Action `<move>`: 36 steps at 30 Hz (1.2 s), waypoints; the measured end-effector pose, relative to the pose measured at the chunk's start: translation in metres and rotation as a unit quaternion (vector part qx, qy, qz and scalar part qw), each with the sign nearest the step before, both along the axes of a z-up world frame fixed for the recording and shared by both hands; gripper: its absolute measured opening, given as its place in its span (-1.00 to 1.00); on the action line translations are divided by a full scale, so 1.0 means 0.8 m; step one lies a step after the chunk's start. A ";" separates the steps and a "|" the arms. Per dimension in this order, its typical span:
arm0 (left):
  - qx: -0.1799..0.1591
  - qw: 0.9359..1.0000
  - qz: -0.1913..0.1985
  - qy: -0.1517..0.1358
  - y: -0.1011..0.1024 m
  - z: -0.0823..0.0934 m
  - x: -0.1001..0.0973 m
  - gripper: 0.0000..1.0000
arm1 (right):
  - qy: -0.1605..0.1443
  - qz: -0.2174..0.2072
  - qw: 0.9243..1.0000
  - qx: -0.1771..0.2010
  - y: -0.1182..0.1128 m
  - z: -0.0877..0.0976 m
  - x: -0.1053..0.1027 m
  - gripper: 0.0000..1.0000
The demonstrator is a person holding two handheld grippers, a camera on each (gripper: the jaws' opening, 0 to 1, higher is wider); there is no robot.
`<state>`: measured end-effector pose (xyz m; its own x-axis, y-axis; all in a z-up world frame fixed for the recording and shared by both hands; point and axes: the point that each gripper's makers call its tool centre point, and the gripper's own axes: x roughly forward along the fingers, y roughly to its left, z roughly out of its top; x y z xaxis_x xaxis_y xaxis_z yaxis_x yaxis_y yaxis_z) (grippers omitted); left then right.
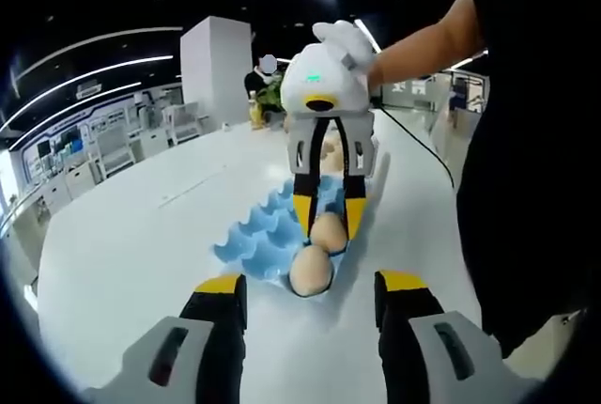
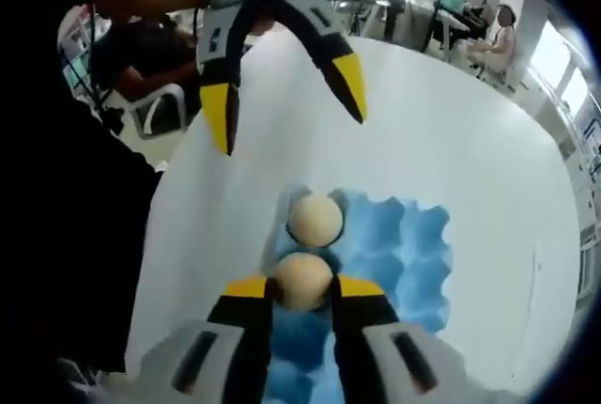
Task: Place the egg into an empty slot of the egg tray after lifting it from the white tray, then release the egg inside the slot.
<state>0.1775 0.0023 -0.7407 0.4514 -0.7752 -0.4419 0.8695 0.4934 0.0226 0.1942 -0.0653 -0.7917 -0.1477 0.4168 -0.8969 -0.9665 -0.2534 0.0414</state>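
in the right gripper view the right claw (image 2: 302,291) is closed on an egg (image 2: 302,279), its yellow-tipped jaws pressing the egg from both sides. the held egg sits low over the near part of the blue egg tray (image 2: 404,244), over a slot; whether it touches the slot floor i cannot tell. just beyond it a second egg (image 2: 315,218) rests in the next slot, very close to the held one. the other slots to the right are bare blue cups. the tray lies on a white surface (image 2: 441,132).

the left claw (image 2: 286,108) hangs above the far side of that view, jaws spread wide apart and gripping nothing, well clear of the tray.

in the left gripper view the left claw (image 1: 310,287) shows its two jaws open at the near edge. ahead, the right claw (image 1: 327,221) points down into the tray (image 1: 254,235) with the held egg (image 1: 327,232) between its tips, and the second egg (image 1: 311,271) lies nearer, at the tray's near edge. a person's gloved hand (image 1: 349,47) grips the right tool.
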 end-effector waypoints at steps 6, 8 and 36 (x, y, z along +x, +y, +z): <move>0.000 1.000 0.002 0.000 0.001 0.001 0.002 0.10 | 0.007 -0.010 1.000 0.011 0.004 -0.005 0.004 -0.51; 0.000 1.000 0.001 0.001 0.001 0.002 0.002 0.10 | 0.016 -0.016 1.000 0.009 0.004 -0.005 0.004 -0.51; 0.009 1.000 -0.004 0.001 -0.008 0.008 0.000 0.08 | 0.000 -0.032 0.996 0.087 -0.019 0.008 0.003 -0.34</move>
<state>0.1773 -0.0044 -0.7346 0.4438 -0.7707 -0.4572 0.8736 0.4857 0.0291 0.1963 -0.0807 -0.7850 -0.1160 0.5737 -0.8108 -0.9809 -0.1946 0.0026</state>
